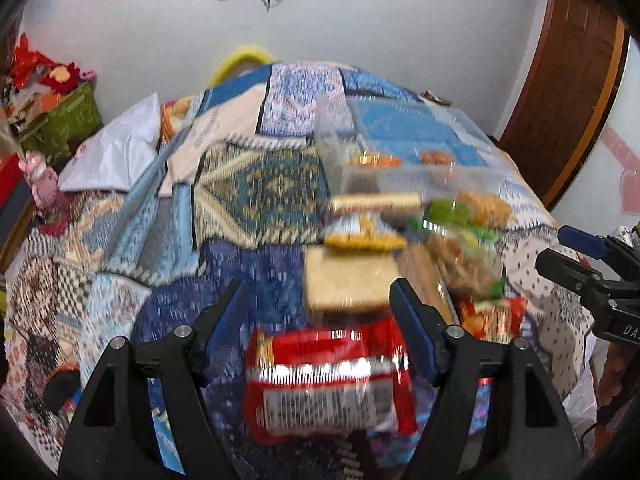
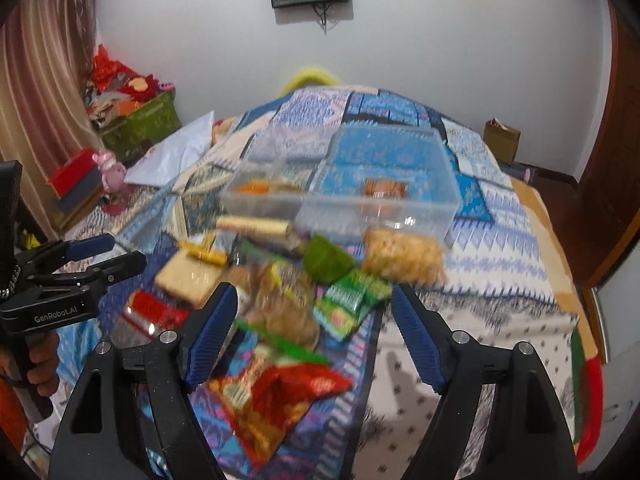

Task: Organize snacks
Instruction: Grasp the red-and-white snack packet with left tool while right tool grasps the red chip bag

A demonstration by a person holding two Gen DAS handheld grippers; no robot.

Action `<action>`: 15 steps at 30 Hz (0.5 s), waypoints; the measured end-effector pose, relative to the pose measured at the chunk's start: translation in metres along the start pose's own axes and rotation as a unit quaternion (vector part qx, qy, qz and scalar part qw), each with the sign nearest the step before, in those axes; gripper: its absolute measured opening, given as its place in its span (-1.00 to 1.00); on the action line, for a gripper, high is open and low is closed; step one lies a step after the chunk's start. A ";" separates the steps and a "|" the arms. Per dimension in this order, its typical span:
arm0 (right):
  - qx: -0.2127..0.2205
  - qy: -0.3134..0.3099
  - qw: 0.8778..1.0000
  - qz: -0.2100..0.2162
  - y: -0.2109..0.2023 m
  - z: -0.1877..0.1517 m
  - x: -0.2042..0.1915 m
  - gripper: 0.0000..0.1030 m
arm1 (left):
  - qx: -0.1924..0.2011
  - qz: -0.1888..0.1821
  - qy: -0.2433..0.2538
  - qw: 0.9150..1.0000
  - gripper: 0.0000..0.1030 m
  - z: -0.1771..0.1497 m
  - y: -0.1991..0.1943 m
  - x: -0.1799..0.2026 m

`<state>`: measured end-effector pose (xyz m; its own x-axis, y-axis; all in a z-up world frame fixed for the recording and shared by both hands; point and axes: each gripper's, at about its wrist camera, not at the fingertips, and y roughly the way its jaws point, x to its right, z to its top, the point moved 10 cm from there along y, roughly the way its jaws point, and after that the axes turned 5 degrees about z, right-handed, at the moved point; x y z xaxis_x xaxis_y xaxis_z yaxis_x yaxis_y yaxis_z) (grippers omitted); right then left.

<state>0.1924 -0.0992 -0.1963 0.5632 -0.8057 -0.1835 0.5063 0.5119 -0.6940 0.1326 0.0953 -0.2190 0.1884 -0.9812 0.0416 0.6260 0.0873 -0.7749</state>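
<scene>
A heap of snack packets lies on a patterned bedspread (image 2: 480, 312). A clear plastic box (image 2: 344, 184) stands behind the heap, with a few snacks inside. My left gripper (image 1: 320, 292) is open above a red packet (image 1: 328, 384) and a tan biscuit pack (image 1: 348, 284). My right gripper (image 2: 316, 300) is open over a clear bag of brown snacks (image 2: 280, 300), near a green packet (image 2: 348, 304) and a red-orange packet (image 2: 276, 396). Both views are motion-blurred. The left gripper also shows in the right wrist view (image 2: 120, 252), and the right gripper in the left wrist view (image 1: 556, 248).
A bag of yellow crackers (image 2: 400, 256) lies in front of the box. A white pillow (image 1: 116, 152) sits at the bed's left. A green bin (image 2: 140, 124) of clutter stands by the wall. A wooden door (image 1: 568, 88) is at the right.
</scene>
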 end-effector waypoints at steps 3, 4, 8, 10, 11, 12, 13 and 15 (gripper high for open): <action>-0.015 0.008 1.000 0.010 0.005 -0.015 -0.005 0.49 | -0.020 -0.001 -0.009 1.000 0.42 -0.018 0.004 -0.003; -0.022 0.008 1.000 0.010 0.008 -0.021 -0.006 0.49 | -0.026 0.001 -0.012 1.000 0.51 -0.023 0.005 -0.004; -0.039 0.010 0.999 0.008 0.015 -0.039 -0.011 0.49 | -0.029 0.003 -0.013 0.999 0.58 -0.039 0.006 -0.006; -0.047 0.015 0.999 0.009 0.018 -0.047 -0.012 0.49 | -0.030 0.003 -0.007 1.000 0.62 -0.046 0.006 -0.004; -0.051 0.019 0.998 0.011 0.020 -0.051 -0.012 0.49 | -0.033 0.001 -0.004 0.999 0.62 -0.050 0.007 -0.002; -0.055 0.023 0.998 0.013 0.022 -0.053 -0.012 0.49 | -0.038 -0.001 -0.002 0.999 0.62 -0.054 0.008 -0.001; -0.058 0.027 0.998 0.015 0.024 -0.056 -0.012 0.49 | -0.044 -0.001 0.000 0.999 0.63 -0.057 0.011 0.000; -0.063 0.033 0.997 0.015 0.027 -0.060 -0.012 0.49 | -0.057 -0.002 0.002 0.998 0.65 -0.063 0.018 0.001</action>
<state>0.1602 -0.0938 -0.2547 0.5304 -0.8105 -0.2486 0.4006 0.4980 -0.7691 0.0970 0.0849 -0.2725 0.1828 -0.9823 0.0420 0.5363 0.0638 -0.8416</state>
